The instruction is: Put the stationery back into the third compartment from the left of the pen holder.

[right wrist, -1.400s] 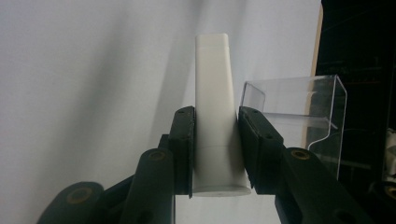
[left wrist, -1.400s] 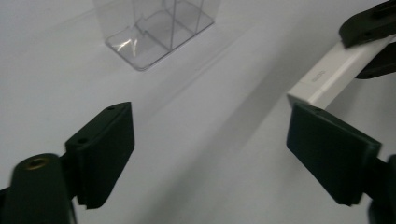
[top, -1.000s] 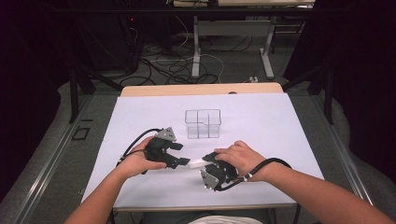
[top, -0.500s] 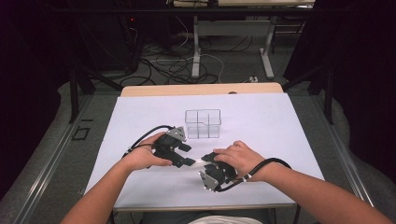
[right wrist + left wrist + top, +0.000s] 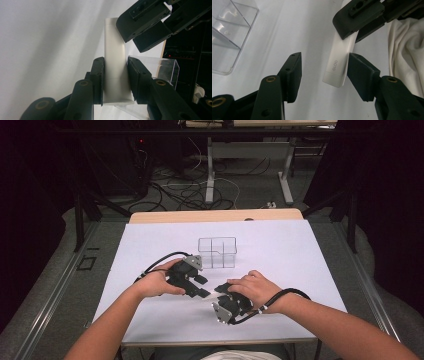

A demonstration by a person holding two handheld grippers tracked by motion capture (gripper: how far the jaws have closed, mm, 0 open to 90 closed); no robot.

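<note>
A white glue stick [image 5: 115, 72] is held above the counter [image 5: 310, 255] between the hands, one end clamped in the right tongs [image 5: 115, 75]. The left tongs [image 5: 324, 72] stand half open around the cap end and have just been closing; one pad [image 5: 359, 72] touches it, the other stands apart. A cap pull seems under way; next, a firm squeeze is called for. A clear tray [image 5: 217, 252] waits nearby.

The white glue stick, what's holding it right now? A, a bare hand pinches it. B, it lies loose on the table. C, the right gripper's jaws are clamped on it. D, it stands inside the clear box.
C: in the right gripper view the right gripper has both jaws pressed against the white glue stick.
</note>
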